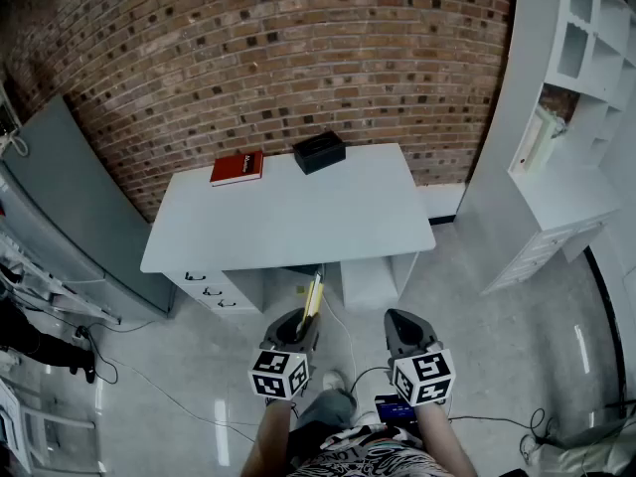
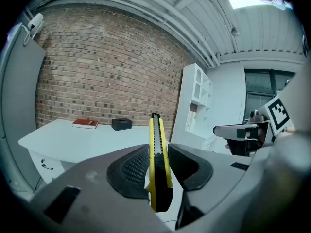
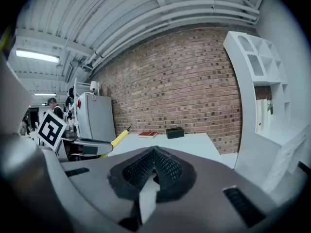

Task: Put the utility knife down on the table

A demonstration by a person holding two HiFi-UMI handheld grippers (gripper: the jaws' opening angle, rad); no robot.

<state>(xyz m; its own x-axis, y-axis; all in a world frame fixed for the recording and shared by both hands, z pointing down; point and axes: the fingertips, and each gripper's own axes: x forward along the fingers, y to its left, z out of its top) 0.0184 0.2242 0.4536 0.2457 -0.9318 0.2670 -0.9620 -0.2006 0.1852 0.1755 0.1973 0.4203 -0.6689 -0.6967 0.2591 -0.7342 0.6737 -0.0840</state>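
Note:
A yellow and black utility knife [image 1: 313, 301] sticks forward out of my left gripper [image 1: 295, 328], whose jaws are shut on its lower body. In the left gripper view the utility knife [image 2: 157, 154] stands upright between the two dark pads. The left gripper hangs in the air short of the white table [image 1: 288, 217], near its front edge. My right gripper [image 1: 402, 331] floats beside it at the same height, jaws shut with nothing between them. In the right gripper view the utility knife [image 3: 118, 138] shows at the left with the left gripper [image 3: 85, 147].
On the table's far edge lie a red book [image 1: 238, 167] and a black box [image 1: 319, 152]. Drawers [image 1: 211, 291] sit under the table's left side. A white shelf unit [image 1: 561, 117] stands at the right, a grey cabinet [image 1: 70, 207] at the left, a brick wall behind.

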